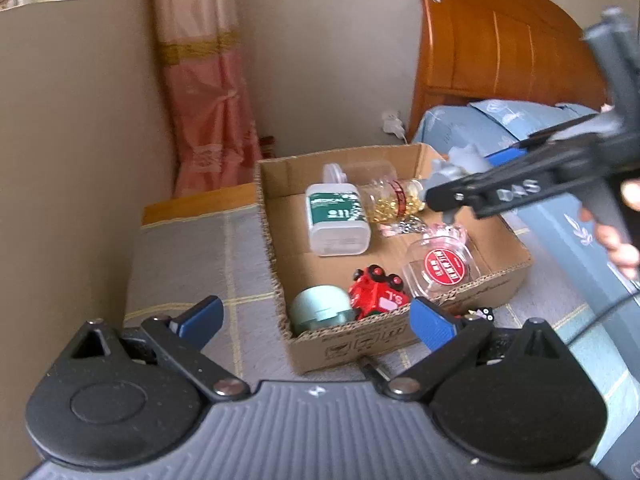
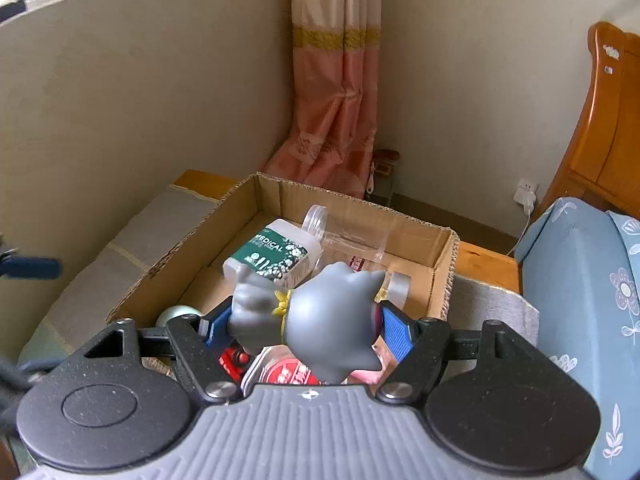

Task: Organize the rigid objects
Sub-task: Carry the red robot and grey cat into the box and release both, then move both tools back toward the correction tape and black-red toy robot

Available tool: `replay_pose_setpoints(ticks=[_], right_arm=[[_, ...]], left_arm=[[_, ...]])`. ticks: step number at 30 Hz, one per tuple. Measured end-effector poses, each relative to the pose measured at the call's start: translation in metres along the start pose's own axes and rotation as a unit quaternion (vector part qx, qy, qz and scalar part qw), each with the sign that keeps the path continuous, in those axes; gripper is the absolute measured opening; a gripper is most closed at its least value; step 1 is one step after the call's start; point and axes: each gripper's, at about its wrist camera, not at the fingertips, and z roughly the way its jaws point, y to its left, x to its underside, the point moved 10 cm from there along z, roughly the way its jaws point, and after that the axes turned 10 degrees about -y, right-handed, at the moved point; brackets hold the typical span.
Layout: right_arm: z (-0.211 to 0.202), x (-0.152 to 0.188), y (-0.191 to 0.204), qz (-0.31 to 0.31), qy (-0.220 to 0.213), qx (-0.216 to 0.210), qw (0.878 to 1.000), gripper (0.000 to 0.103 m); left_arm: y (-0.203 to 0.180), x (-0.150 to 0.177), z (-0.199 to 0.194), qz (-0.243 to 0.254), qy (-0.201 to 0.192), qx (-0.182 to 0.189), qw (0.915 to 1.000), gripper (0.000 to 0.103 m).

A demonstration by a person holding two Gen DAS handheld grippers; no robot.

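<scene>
An open cardboard box [image 1: 500, 280] [image 2: 440, 280] sits on a grey checked cloth. Inside lie a white and green bottle [image 1: 336, 220] [image 2: 276, 254], a clear jar of golden capsules [image 1: 394, 200], a red toy car [image 1: 378, 292], a mint round jar [image 1: 320, 308] and a clear container with a red label [image 1: 442, 266]. My left gripper [image 1: 318, 318] hangs open and empty over the box's near left corner. My right gripper [image 2: 306, 324] is shut on a grey cartoon figurine [image 2: 320, 320] [image 1: 460, 164], held above the box's right side.
A wall runs close along the left. A pink curtain [image 1: 208, 112] hangs behind the box. A bed with blue bedding [image 2: 592, 280] and a wooden headboard [image 1: 500, 40] lies right. A small black and white figure [image 1: 486, 314] lies outside the box front. A person's hand [image 1: 616, 240] grips the right tool.
</scene>
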Motion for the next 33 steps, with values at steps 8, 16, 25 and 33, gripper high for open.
replay_pose_setpoints(ticks=[8,16,25,33], right_arm=[[0.029,0.001,0.003,0.009,0.026,0.009,1.000,0.084],[0.013,0.006,0.009,-0.003,0.016,0.016,1.000,0.103],[-0.027,0.025,0.021,-0.009,-0.003,0.021,1.000,0.103],[-0.047,0.060,0.023,0.011,-0.020,0.064,0.998,0.103]], left_arm=[[0.013,0.025,-0.013,0.007,0.008,-0.045,0.9989,0.099],[0.006,0.042,-0.016,0.017,0.016,-0.039,0.9990,0.099],[0.000,0.051,-0.023,0.014,0.008,-0.037,0.9992,0.099],[-0.001,0.059,-0.026,0.012,0.004,-0.041,0.9991,0.099]])
